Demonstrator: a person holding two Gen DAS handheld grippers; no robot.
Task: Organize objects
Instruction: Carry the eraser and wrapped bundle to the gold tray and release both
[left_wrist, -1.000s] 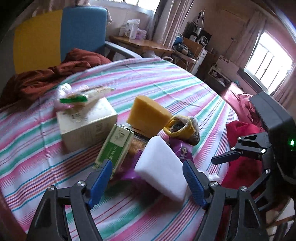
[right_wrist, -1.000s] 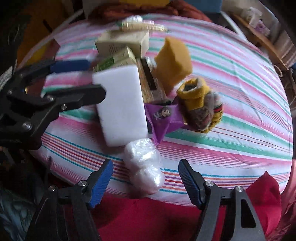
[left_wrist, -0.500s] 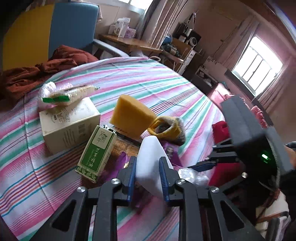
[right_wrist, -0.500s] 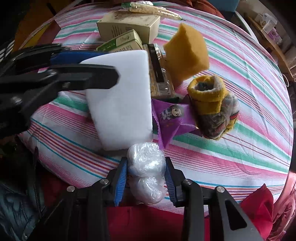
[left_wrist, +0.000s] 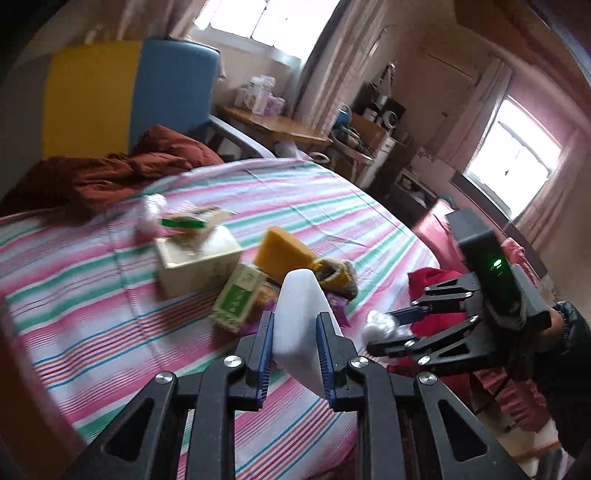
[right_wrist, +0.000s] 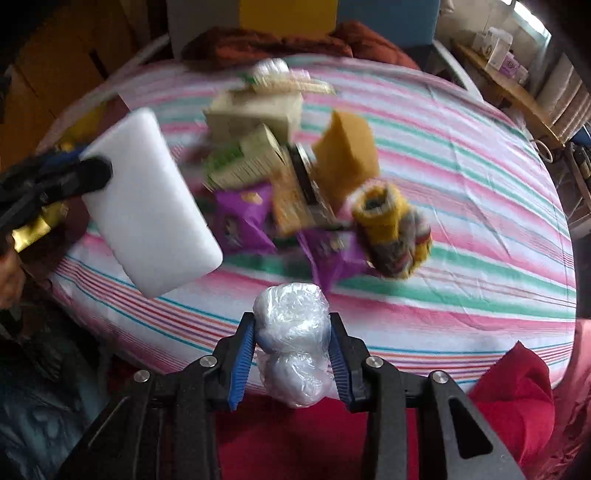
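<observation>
My left gripper is shut on a white foam block and holds it above the striped table; the block also shows in the right wrist view. My right gripper is shut on a clear plastic-wrapped bundle, lifted near the table's front edge; it also shows in the left wrist view. On the table lie a cream box, a green box, a yellow sponge, a yellow-cuffed sock and purple packets.
A rust-red cloth and a blue and yellow chair stand behind the table. A red cloth hangs at the table's near right edge. A wooden desk stands by the window.
Both grippers closed from open, the left on the white foam block, the right on the plastic-wrapped bundle. Both then lifted their objects up off the table.
</observation>
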